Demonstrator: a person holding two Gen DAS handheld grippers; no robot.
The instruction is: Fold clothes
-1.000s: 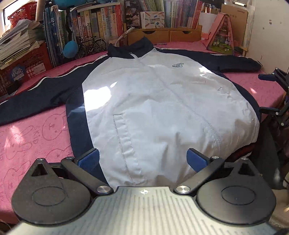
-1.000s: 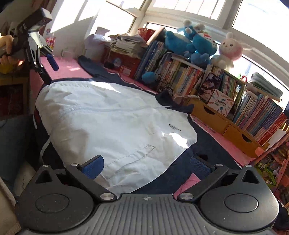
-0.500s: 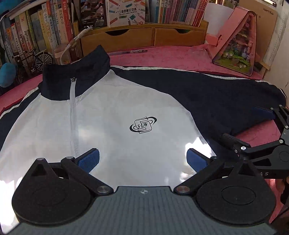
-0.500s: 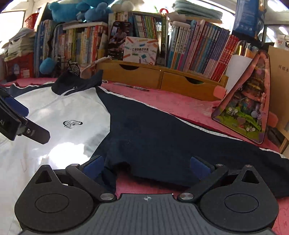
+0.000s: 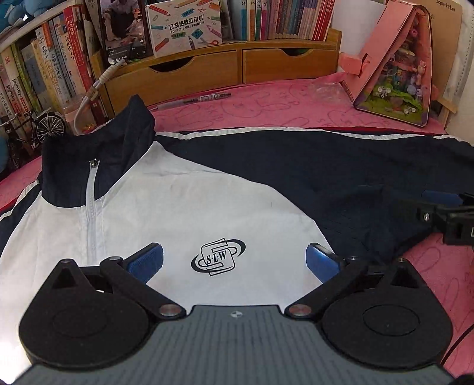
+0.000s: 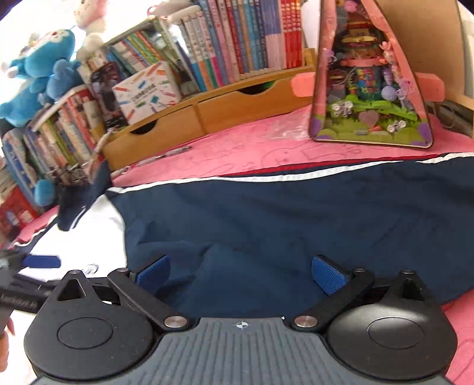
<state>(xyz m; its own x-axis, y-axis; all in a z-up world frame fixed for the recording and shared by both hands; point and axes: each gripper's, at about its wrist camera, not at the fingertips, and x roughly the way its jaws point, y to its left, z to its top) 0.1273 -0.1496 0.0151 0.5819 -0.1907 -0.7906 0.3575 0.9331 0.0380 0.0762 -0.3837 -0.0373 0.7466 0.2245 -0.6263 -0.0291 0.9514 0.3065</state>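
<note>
Blue pads: each claw has them on its fingertips, and both pairs stand wide apart.
Left claw [image 5: 234, 260]: open, holding nothing, poised over the white chest of the jacket with the logo [image 5: 217, 257] between its fingers.
Right claw [image 6: 240, 274]: open, holding nothing, poised over the navy sleeve [image 6: 281, 219]; whether the pads touch the cloth cannot be told.
Jacket [image 5: 183, 207]: lies flat and face up on the desk [image 5: 284, 103], zipped, white front with navy collar [image 5: 89, 154] and navy sleeves with a white stripe.
Sleeve: spread out toward the desk's right edge, its lower hem wrinkled near the right claw.
Collar: points toward the desk's back edge.
Desk: covered in pink cloth with faint outline drawings.
Pen [image 5: 195, 99]: lies on the pink cloth near the back edge, just beyond the collar.
Drawers [image 5: 219, 69]: a wooden unit along the back edge, with books [image 5: 281, 17] standing on top and a printer box [image 5: 185, 25] in front of them.
Pink toy house [image 6: 370, 77]: triangular, stands at the back right corner.
Plush toys [image 6: 38, 71]: blue ones sit on top of books at the back left.
</note>
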